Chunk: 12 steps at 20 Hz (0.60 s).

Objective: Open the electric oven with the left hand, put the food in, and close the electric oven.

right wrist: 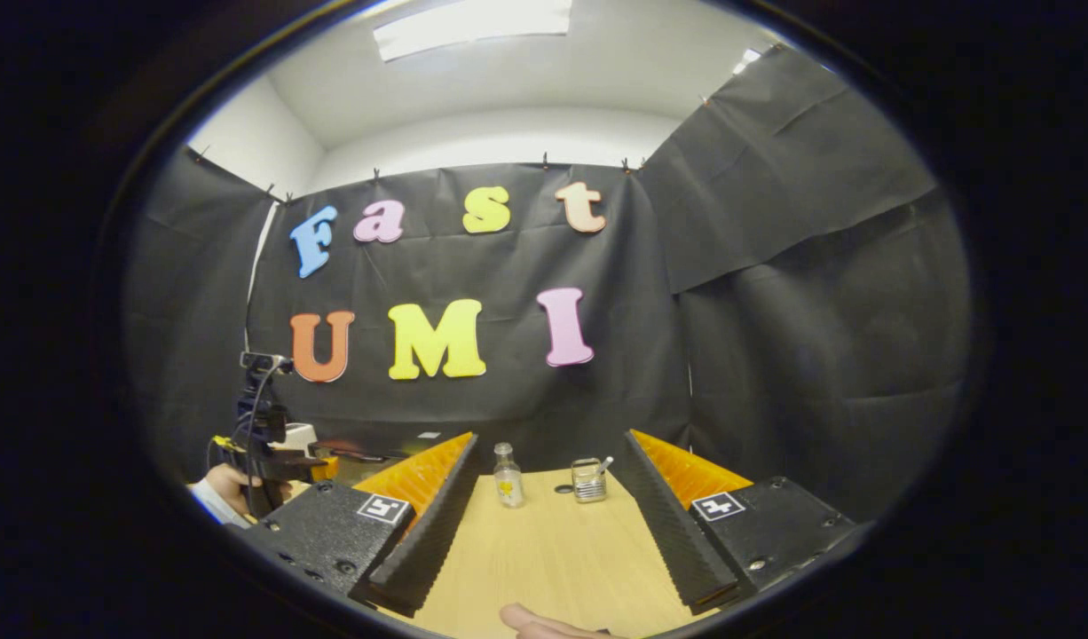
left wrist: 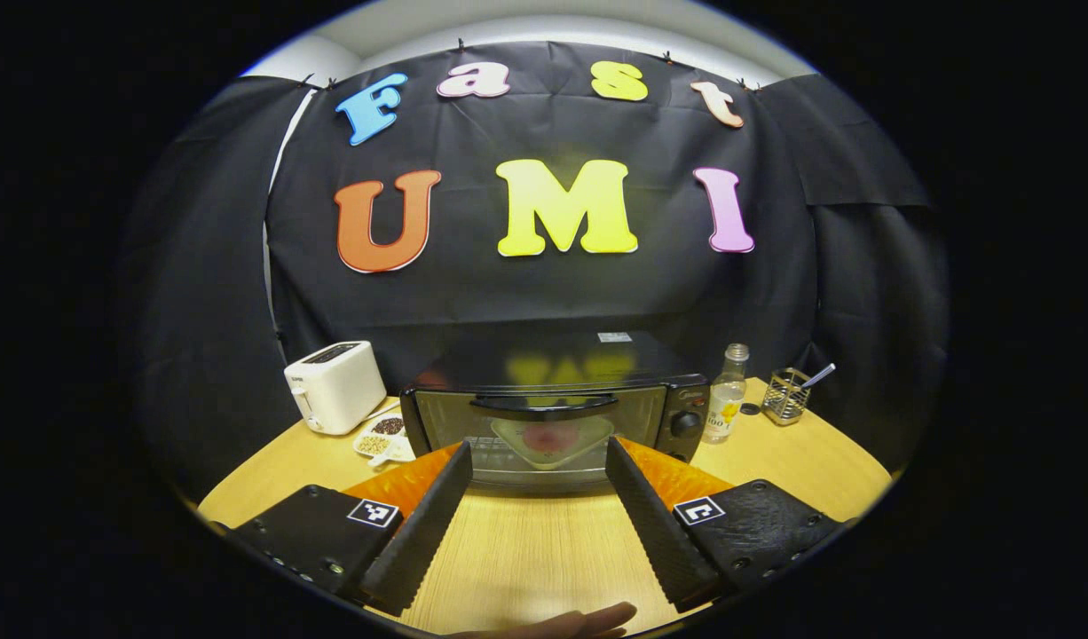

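The electric oven (left wrist: 553, 413) stands at the far middle of the table (left wrist: 526, 550), door shut, with the food (left wrist: 548, 437) visible behind the glass on a pale dish (left wrist: 553, 444) inside. The left claw (left wrist: 538, 484) is released, its jaws spread wide and held over the table just short of the door, gripping nothing. The right claw (right wrist: 548, 497) is likewise released and empty, aimed at the far right of the table, where a bottle (right wrist: 508, 476) and a wire holder (right wrist: 587, 479) stand near each other. A white toaster (left wrist: 335, 386) sits left of the oven. Judged from this layout, the loading and closing steps appear complete, so the main risk is an unneeded further advance: the spread left jaws could strike the door handle (left wrist: 544, 406) or nudge the oven backward. A careless sweep to the right could topple the bottle beside the oven.
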### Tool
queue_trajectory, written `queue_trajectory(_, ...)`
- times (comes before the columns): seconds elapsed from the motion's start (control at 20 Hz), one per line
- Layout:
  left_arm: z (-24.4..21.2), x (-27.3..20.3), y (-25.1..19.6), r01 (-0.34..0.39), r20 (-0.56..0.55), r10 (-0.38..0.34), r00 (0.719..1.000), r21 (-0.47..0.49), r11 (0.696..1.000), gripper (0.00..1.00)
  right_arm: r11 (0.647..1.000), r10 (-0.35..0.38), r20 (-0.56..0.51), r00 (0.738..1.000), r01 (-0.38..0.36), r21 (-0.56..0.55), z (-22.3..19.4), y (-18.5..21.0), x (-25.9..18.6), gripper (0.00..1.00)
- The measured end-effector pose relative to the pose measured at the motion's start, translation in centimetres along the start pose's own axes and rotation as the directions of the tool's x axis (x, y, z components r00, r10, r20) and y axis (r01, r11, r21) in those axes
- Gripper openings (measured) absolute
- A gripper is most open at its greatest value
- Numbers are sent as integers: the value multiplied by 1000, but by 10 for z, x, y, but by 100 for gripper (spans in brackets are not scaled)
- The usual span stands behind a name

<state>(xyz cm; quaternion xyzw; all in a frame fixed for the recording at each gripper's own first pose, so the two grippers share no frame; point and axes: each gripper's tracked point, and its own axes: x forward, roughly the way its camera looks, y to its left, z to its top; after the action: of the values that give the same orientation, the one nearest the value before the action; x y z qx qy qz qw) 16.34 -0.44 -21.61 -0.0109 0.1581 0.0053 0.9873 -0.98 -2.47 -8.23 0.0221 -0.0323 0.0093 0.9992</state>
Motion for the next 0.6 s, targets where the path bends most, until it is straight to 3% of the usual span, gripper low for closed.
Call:
queue_trajectory(0.15, 18, -33, 3, -14, 41, 14, 999, 9, 1000, 96, 1000, -12, 17, 1000, 12, 2, 8, -3, -15, 100)
queue_trajectory(0.2, 23, -45, 4, -18, 48, 17, 999, 7, 1000, 96, 1000, -16, 24, 1000, 16, 2, 12, -5, -21, 96)
queue_trajectory(0.6, 88, -133, 6, -23, 172, 17, 985, 35, 999, 96, 999, -41, 59, 997, 42, -8, 39, -8, -43, 95)
